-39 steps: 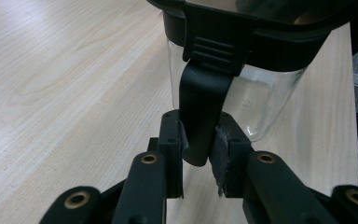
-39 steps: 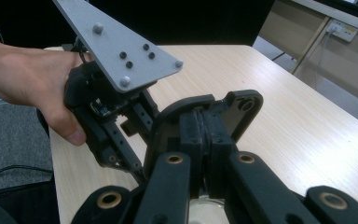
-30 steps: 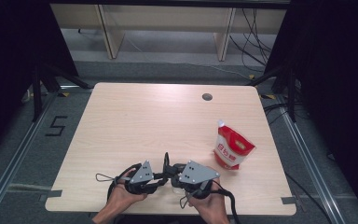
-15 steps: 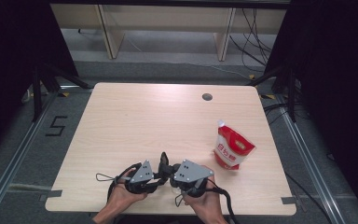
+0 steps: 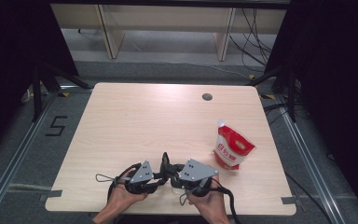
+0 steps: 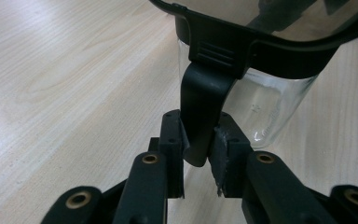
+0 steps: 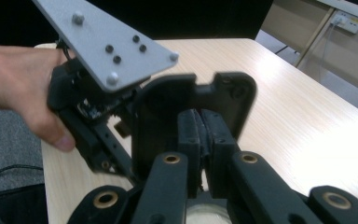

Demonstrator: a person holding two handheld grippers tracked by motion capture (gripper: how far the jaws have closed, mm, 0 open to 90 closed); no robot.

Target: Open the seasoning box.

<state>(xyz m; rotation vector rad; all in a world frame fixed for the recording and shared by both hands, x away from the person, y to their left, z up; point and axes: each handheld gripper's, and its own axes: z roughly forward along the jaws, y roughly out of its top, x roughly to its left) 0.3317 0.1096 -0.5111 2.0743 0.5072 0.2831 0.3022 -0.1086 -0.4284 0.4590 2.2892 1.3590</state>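
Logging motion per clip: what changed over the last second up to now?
Almost nothing. Both hand-held grippers stay together at the near table edge; the right hand-held gripper edged slightly towards the left hand-held gripper, which keeps clamping the black handle of the clear jug. The red-and-white pouch stayed put.

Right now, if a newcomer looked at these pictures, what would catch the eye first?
Most striking is the red and white pouch, standing alone near the right edge of the pale wooden table. At the near edge, two hands hold the left tongs and the right tongs close together. In the left gripper view, the left tongs pinch the black handle of a clear glass jug.
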